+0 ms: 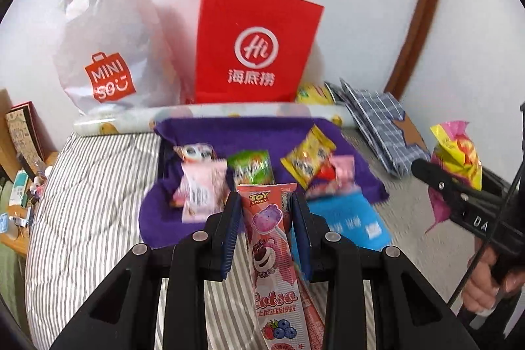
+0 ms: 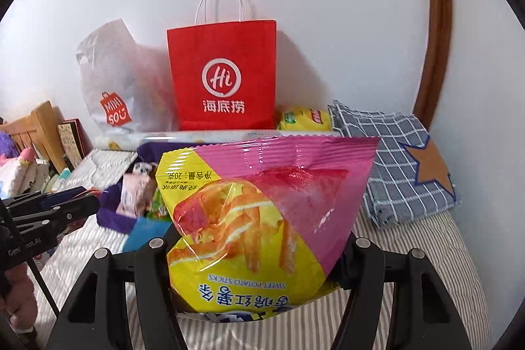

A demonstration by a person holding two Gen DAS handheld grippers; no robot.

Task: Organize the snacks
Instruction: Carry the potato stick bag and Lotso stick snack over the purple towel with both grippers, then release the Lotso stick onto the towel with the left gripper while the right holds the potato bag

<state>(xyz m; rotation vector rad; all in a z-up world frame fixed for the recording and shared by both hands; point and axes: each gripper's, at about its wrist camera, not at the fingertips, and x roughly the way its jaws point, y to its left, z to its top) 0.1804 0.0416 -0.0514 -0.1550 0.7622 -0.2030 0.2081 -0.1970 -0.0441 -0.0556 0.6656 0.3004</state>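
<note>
We hold a long pink Lotso-print snack packet (image 1: 270,248) clamped between the blue pads of the left hand-held gripper (image 1: 266,230), above the striped bed (image 1: 92,186). The right hand-held gripper (image 2: 259,255) clasps a glossy yellow-and-pink sweet potato stick bag (image 2: 262,218) by its lower edge. Both hang clear of the bedding, probably so we can carry them toward the purple cloth-lined tray (image 1: 249,133), where smaller wrapped snacks (image 1: 308,159) lie loose.

glossy foil snack bag (image 2: 262,218) (matt paper bag (image 2: 223,77))
</note>
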